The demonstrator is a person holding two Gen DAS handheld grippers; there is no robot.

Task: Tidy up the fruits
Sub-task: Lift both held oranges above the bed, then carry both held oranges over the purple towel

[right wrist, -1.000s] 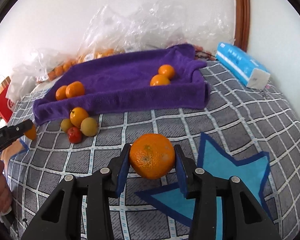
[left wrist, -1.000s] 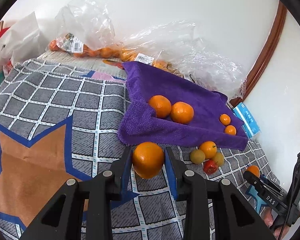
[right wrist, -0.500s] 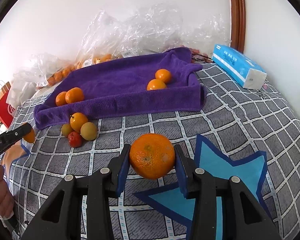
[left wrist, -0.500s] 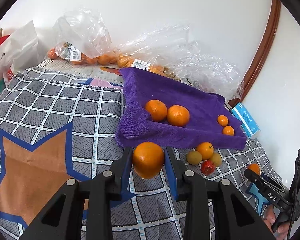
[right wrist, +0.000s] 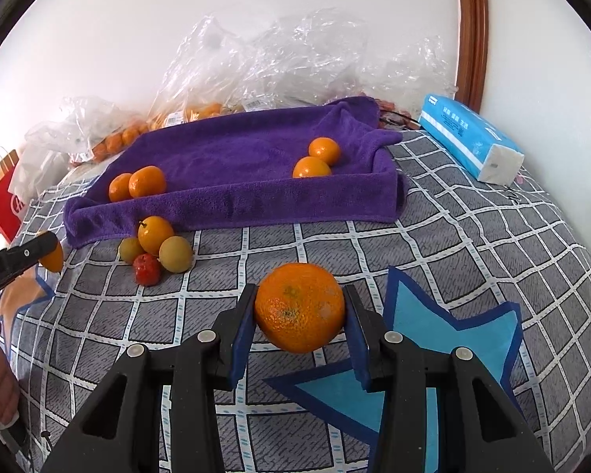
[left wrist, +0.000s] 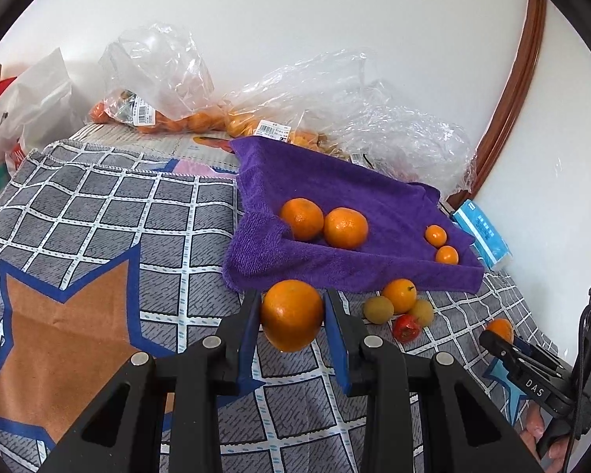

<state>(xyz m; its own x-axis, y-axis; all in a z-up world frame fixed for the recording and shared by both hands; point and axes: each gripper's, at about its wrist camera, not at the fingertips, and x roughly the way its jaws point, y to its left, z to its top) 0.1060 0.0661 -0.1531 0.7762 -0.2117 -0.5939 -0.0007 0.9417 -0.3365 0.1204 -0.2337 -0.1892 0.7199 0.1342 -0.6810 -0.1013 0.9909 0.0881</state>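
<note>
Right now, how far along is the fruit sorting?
Partly done. Four oranges already sit on the folded purple towel: a pair at its left end and a smaller pair at its right end. In hand: the left gripper is shut on a smooth orange, the right gripper on a larger pebbled orange. Left: the small cluster of mixed fruit on the checked cloth before the towel.

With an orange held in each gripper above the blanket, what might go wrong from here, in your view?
1. Each orange is pinched only at its sides by the left gripper and right gripper; a round fruit could slip out and roll.
2. The loose fruit pile lies right at the towel edge; a low approach might scatter it.
3. Fruit set on the towel's sloped fold may roll.
</note>
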